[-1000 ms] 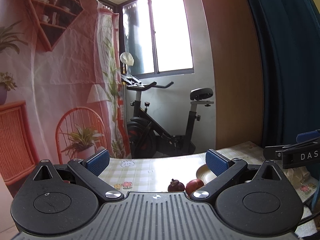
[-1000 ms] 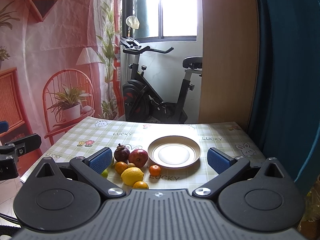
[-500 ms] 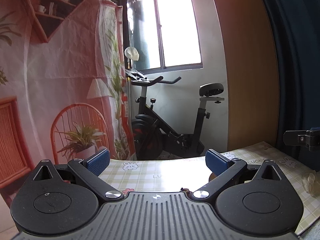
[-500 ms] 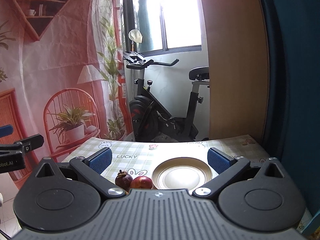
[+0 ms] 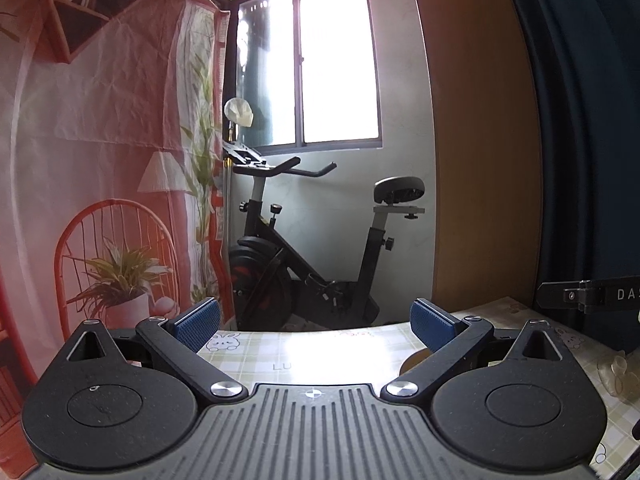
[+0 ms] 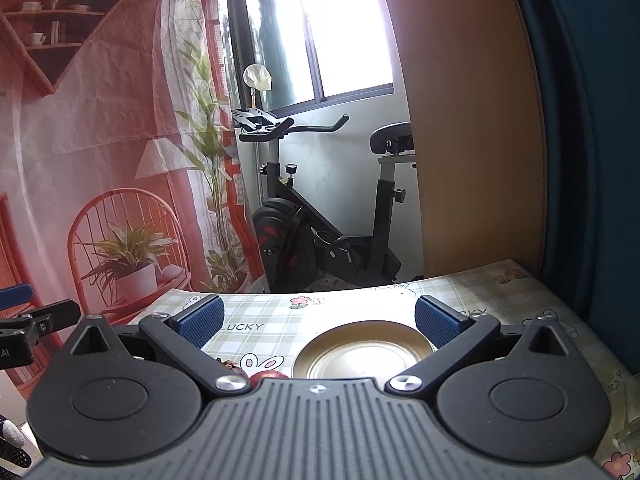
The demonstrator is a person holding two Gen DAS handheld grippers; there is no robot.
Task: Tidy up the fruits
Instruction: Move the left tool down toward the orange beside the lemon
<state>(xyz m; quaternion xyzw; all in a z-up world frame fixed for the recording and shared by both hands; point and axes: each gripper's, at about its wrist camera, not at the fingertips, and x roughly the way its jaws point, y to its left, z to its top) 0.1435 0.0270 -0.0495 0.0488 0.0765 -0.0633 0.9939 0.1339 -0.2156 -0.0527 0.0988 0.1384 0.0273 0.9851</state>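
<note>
Hovering grippers: both are held above the near part of a table, looking level across it toward the far wall.
Left gripper [image 5: 315, 326]: fingers spread wide, blue pads far apart, nothing between them; only bare tablecloth shows in the gap at lower centre of the left wrist view.
Right gripper [image 6: 318, 318]: fingers equally wide apart and gripping nothing; its blue pads frame the plate at lower centre of the right wrist view.
Plate [image 6: 362, 350]: round, gold-toned, with nothing on it, lying flat on the table just right of the fruit; in the left wrist view only a sliver of its rim peeks out beside the right finger.
Fruit: an apple [image 6: 269, 375], red, and a mangosteen [image 6: 231, 366], dark, sit side by side just left of the plate, almost hidden behind the right gripper's body; whether they touch cannot be told.
Table [image 6: 472, 286]: covered in a green checked cloth with rabbits, flowers and the word LUCKY.
Other gripper in view: part of the left one shows at the left edge of the right wrist view, part of the right one at the right edge of the left wrist view.
Background: an exercise bike [image 5: 312, 248] under a bright window at centre, a printed backdrop [image 5: 100, 140] with chair and plant at left, a dark curtain [image 5: 584, 120] at right.
</note>
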